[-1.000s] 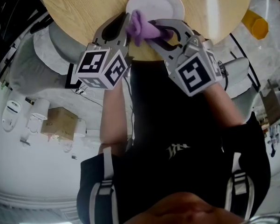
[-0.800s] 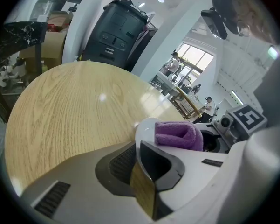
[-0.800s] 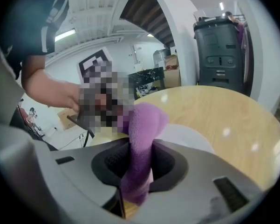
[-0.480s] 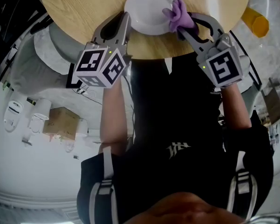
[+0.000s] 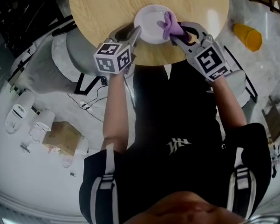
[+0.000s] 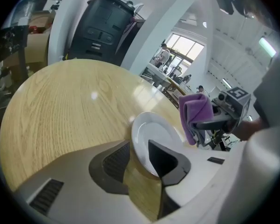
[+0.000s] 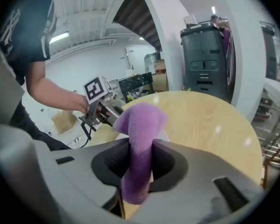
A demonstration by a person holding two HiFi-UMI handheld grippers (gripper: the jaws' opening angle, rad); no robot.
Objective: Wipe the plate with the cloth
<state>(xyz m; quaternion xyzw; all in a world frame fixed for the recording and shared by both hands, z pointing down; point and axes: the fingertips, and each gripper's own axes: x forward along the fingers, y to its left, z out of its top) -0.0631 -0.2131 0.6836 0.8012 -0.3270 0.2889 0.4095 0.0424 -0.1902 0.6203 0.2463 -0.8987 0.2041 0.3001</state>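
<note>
A white plate [image 5: 151, 22] lies near the front edge of the round wooden table [image 5: 107, 8]. My left gripper [image 5: 130, 30] is at the plate's near left rim. Its jaws are opening, and the plate [image 6: 153, 134] rim sits between them with a gap beside the pads. My right gripper [image 5: 177, 31] is shut on a purple cloth [image 5: 170, 26], which hangs over the plate's right side. In the right gripper view the cloth [image 7: 140, 139] stands up out of the closed jaws, with the plate mostly hidden behind it.
A yellow object [image 5: 247, 35] stands on the floor to the right of the table. A cardboard box [image 5: 60, 134] and white items lie on the floor at left. A dark bin [image 6: 102, 27] stands beyond the table's far side.
The right gripper carried the cloth from the plate's near left edge across to its right side. The left gripper's jaws have spread apart around the rim.
</note>
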